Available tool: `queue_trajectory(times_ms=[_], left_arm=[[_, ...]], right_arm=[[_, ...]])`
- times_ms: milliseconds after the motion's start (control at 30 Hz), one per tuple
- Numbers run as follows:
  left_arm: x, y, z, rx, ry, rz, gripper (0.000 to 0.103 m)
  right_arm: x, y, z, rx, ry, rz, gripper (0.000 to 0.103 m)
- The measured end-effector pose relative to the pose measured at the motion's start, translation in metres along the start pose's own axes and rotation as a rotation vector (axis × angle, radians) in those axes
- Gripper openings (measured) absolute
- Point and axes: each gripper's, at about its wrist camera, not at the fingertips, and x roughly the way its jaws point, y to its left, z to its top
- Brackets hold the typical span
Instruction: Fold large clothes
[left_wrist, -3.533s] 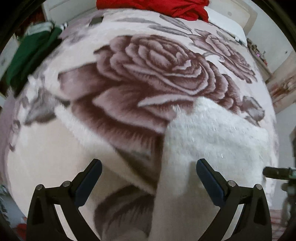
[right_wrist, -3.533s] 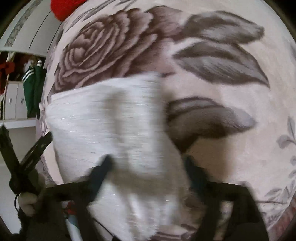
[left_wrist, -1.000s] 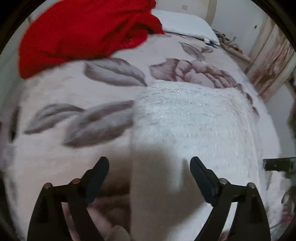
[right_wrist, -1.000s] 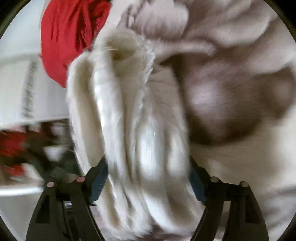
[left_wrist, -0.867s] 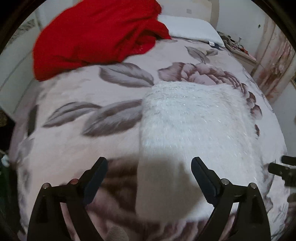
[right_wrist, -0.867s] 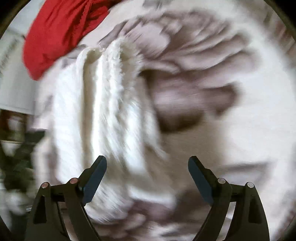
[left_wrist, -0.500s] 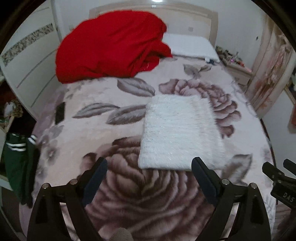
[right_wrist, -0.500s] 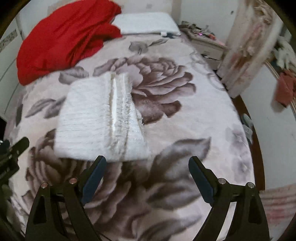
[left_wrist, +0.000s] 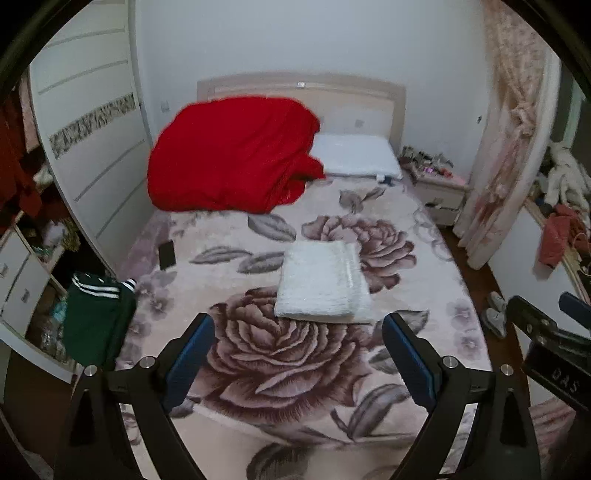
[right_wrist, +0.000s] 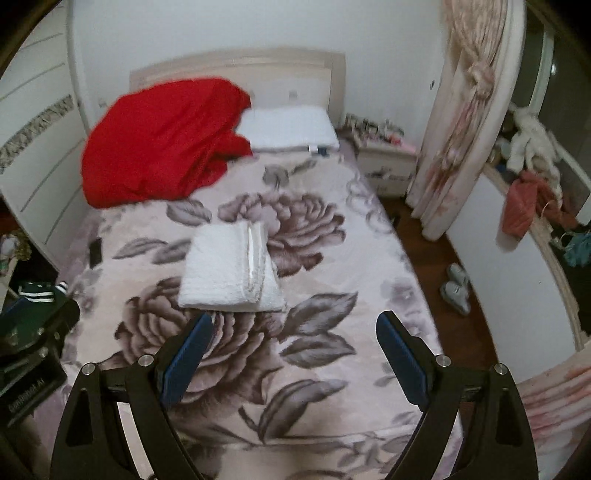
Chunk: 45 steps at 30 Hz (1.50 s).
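A white fluffy garment lies folded into a neat rectangle in the middle of the bed with the rose-patterned blanket. My left gripper hangs high above the foot of the bed, open, with nothing between its blue pads. My right gripper is likewise open and empty, well back from the garment. Part of the right gripper's body shows at the right edge of the left wrist view, and the left gripper's body shows at the left edge of the right wrist view.
A heap of red fabric and a white pillow lie at the headboard. A green striped garment hangs off the left bedside by a wardrobe. A dark phone lies on the blanket. Slippers, a curtain and a nightstand are on the right.
Both grippers have pulled up and back from close over the white garment to a high view of the whole bed. The folded garment stays lying on the blanket.
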Motion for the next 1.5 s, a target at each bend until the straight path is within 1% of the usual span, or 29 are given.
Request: queue_trajectory(times_ms=[133,267,333,433,567,733,967,1333,1500], left_arm=[[-0.055,-0.008,-0.006,-0.003,-0.039,0.006,0.093],[-0.093,-0.012,-0.013,-0.021,-0.060,0.003,0.093],[-0.106,-0.014,-0.016,-0.026,-0.063,0.005,0.093],[-0.118,-0.017,-0.016,-0.023,-0.040,0.014,0.093],[-0.136,-0.021,-0.018,-0.019,-0.020,0.024,0.093],[-0.152,-0.022,-0.020,-0.015,-0.015,0.061,0.093],[-0.166,-0.020,-0.024,-0.019,-0.051,0.075,0.093],[-0.167,-0.020,-0.026,-0.022,-0.052,0.076,0.093],[-0.170,-0.024,-0.026,-0.033,-0.052,0.071,0.093]], right_arm=[[-0.077,-0.017,-0.008,-0.009,-0.065,-0.006,0.092],[-0.138,-0.036,-0.021,-0.008,-0.092,0.015,0.092],[-0.164,-0.044,-0.027,-0.003,-0.108,0.026,0.092],[-0.194,-0.052,-0.038,-0.008,-0.127,0.026,0.092],[-0.223,-0.058,-0.045,-0.026,-0.124,0.029,0.093],[-0.246,-0.065,-0.040,-0.030,-0.115,0.041,0.094],[-0.265,-0.066,-0.036,-0.035,-0.125,0.060,0.094],[-0.270,-0.063,-0.027,-0.058,-0.139,0.078,0.094],[-0.273,-0.065,-0.029,-0.057,-0.142,0.088,0.094]])
